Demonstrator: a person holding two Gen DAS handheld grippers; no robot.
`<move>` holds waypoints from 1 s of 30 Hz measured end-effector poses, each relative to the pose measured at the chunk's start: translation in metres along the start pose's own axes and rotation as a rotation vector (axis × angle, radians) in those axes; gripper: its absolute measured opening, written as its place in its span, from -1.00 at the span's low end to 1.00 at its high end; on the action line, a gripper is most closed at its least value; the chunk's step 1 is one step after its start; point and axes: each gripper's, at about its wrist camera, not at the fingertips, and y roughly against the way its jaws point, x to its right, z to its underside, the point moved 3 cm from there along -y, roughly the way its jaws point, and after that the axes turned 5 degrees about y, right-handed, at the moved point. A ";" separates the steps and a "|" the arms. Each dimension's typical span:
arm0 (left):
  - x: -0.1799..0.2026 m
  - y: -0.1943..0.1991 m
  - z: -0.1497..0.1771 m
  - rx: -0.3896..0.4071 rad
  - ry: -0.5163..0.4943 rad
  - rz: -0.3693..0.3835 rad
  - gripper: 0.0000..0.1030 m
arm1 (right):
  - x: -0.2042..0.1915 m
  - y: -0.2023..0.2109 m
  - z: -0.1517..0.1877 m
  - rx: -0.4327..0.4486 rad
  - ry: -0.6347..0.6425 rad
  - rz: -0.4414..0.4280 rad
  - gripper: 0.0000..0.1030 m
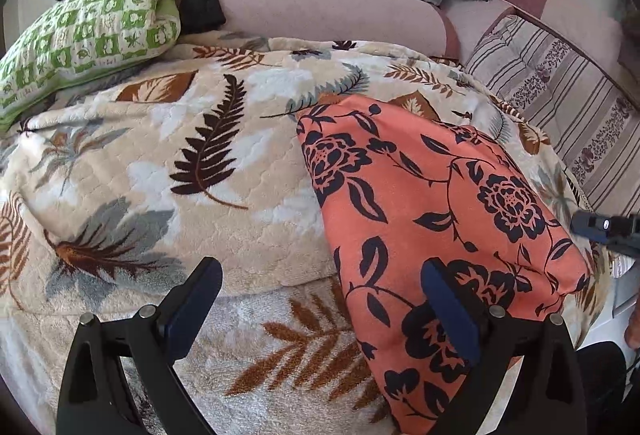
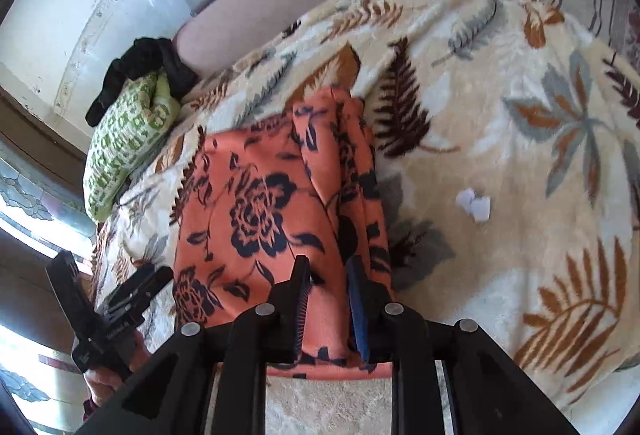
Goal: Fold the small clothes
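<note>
Pinched narrow, my right gripper (image 2: 329,275) holds a bunched edge of the orange floral garment (image 2: 256,211), which lies on the leaf-print blanket (image 2: 520,155). My left gripper (image 1: 320,299) gapes wide beside it, holding nothing. Mid-fold, I judge; next, carry this edge across.

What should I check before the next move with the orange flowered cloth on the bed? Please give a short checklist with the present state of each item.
1. Right gripper grips the orange flowered cloth: ok, a bunched edge sits between its nearly closed fingers.
2. Left gripper free: ok, wide open, nothing between its fingers.
3. Cloth lies flat: not ok, pleats run along its right side in the right wrist view.
4. Folding area on the leaf-print blanket clear: not ok, a small white paper scrap lies beside the cloth.
5. Both layers caught in the grip: cannot tell.
</note>
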 end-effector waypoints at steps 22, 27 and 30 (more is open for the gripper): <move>0.008 -0.006 -0.001 0.019 -0.079 -0.049 0.94 | -0.042 -0.076 -0.045 -0.084 0.029 0.000 -0.59; 0.008 -0.007 0.000 0.018 -0.077 -0.053 0.94 | -0.057 -0.061 -0.031 -0.049 0.078 -0.010 -0.59; 0.008 -0.007 0.000 0.014 -0.078 -0.054 0.94 | -0.050 -0.088 -0.015 -0.138 0.063 0.011 -0.58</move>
